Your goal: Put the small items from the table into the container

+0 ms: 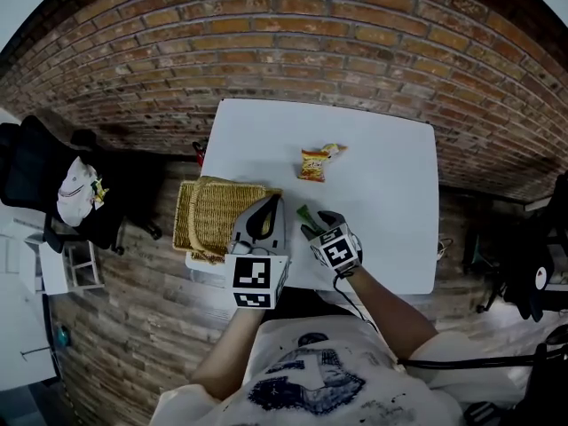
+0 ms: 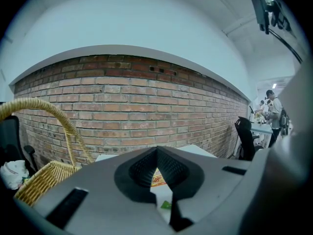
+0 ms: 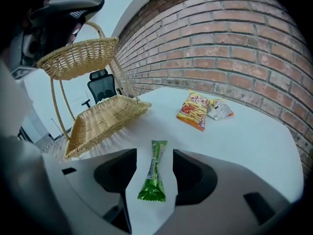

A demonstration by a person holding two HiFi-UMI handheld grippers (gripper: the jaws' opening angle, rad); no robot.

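Right claw (image 3: 149, 155) has its jaws apart, straddling the green sachet (image 3: 152, 180), which lies flat on the table (image 3: 254, 146), pads not touching. The sachet's long axis runs along the claw's pointing line. Left claw (image 2: 157, 153) has jaws together, empty, beside the basket (image 3: 98, 116).

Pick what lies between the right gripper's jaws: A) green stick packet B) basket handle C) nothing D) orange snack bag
A: the right gripper view shows the green stick packet lying on the white table between the parted jaws of the right gripper, with neither pad touching it.
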